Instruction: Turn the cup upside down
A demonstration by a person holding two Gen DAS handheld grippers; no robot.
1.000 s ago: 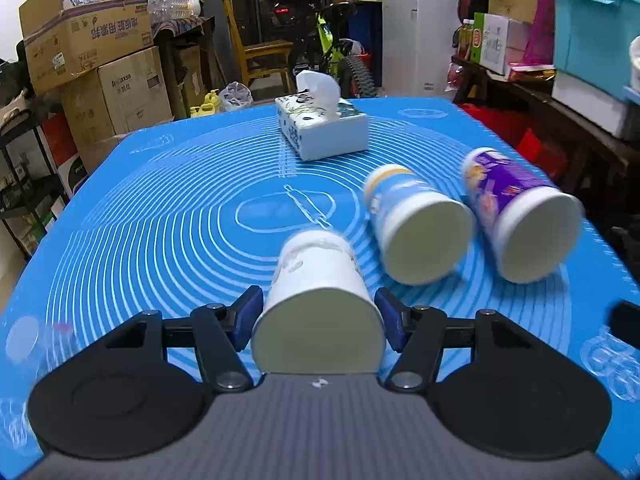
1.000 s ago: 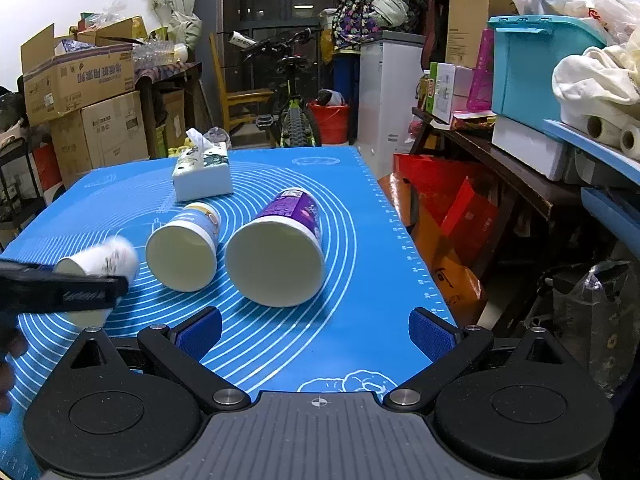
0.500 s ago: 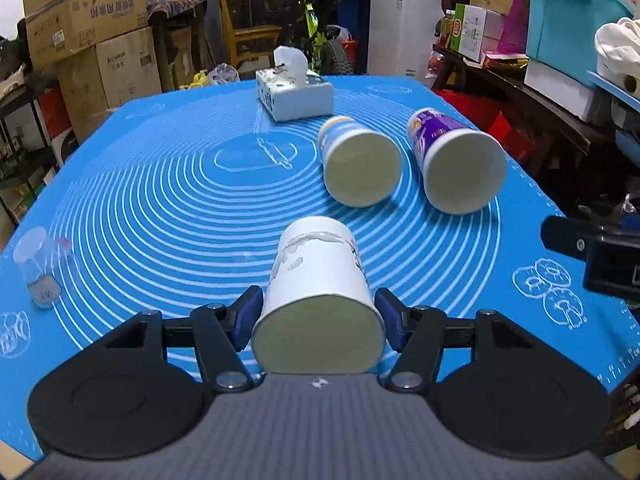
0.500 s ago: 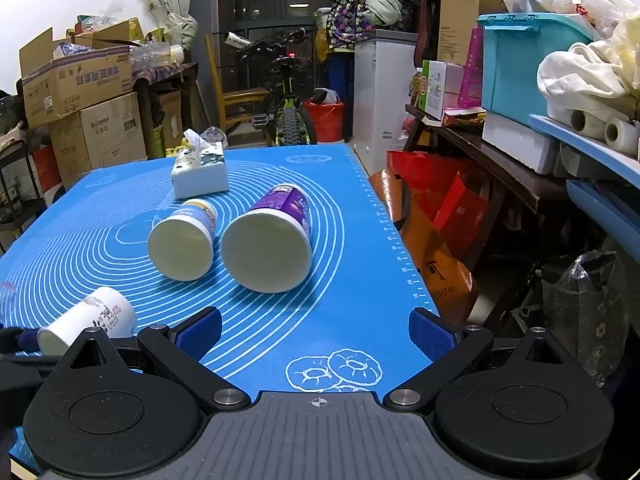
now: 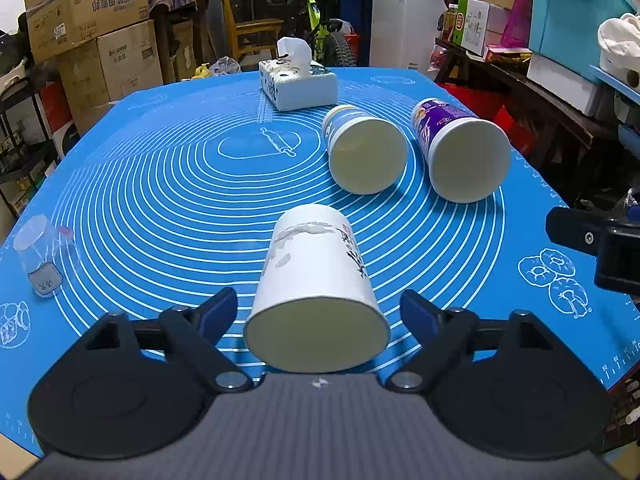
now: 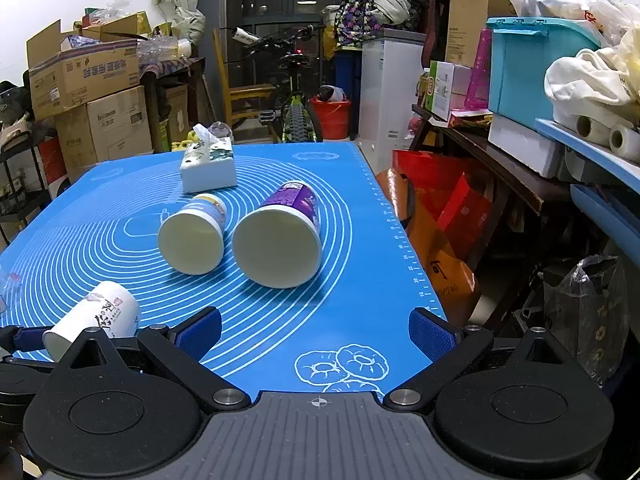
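Note:
A white paper cup (image 5: 316, 280) with black and pink print lies on its side on the blue mat (image 5: 160, 208), mouth toward the camera. It sits between the jaws of my left gripper (image 5: 316, 312), which are open with gaps on both sides of the cup. The same cup shows at the lower left of the right wrist view (image 6: 94, 318). My right gripper (image 6: 316, 334) is open and empty above the mat's near right part.
A blue-labelled cup (image 5: 364, 152) and a purple-labelled cup (image 5: 460, 152) lie on their sides farther back. A tissue box (image 5: 298, 84) stands at the far end. A small clear cup (image 5: 40, 256) sits at the left. The mat's right edge (image 6: 400, 236) drops to clutter.
My left gripper has opened and let go of the white cup, which now lies on the mat. Both grippers have drawn back toward the near edge.

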